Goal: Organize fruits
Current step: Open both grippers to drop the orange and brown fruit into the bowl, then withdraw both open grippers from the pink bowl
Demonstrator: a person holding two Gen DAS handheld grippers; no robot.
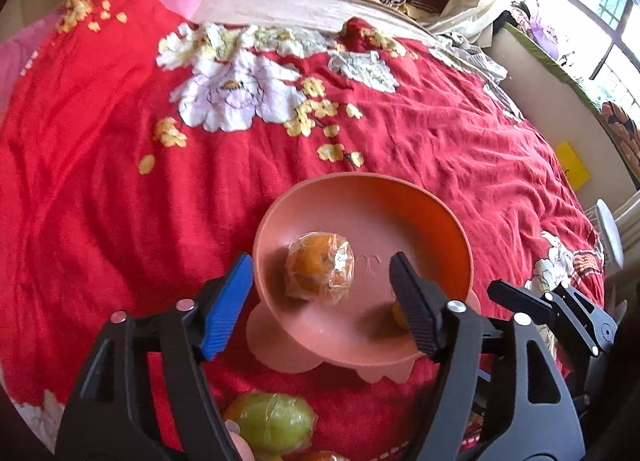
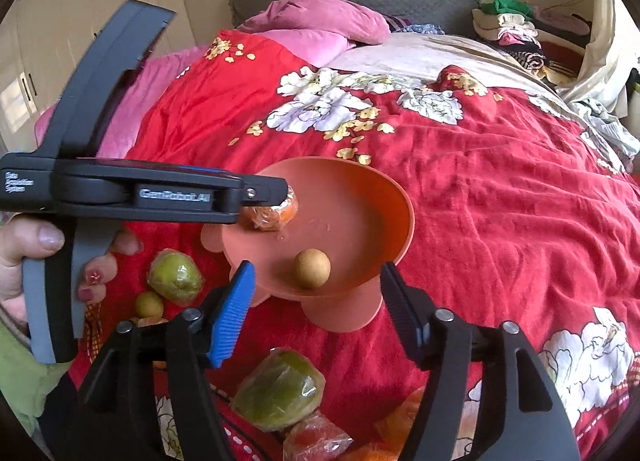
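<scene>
L gripper (image 1: 320, 293) was wide open, jaws spread w/ nothing between the pads, blue pad at 9 o'clock & black pad at 3 o'clock. R gripper (image 2: 316, 301) was likewise wide open, holding nothing. In the R wrist view the L gripper's body reached in from 9 o'clock, w/ the left hand (image 2: 36, 261) wrapped round its grey handle.

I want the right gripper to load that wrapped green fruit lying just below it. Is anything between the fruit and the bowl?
Nothing visible: only red bedspread lies between the wrapped green fruit and bowl; right gripper hangs open above.
</scene>
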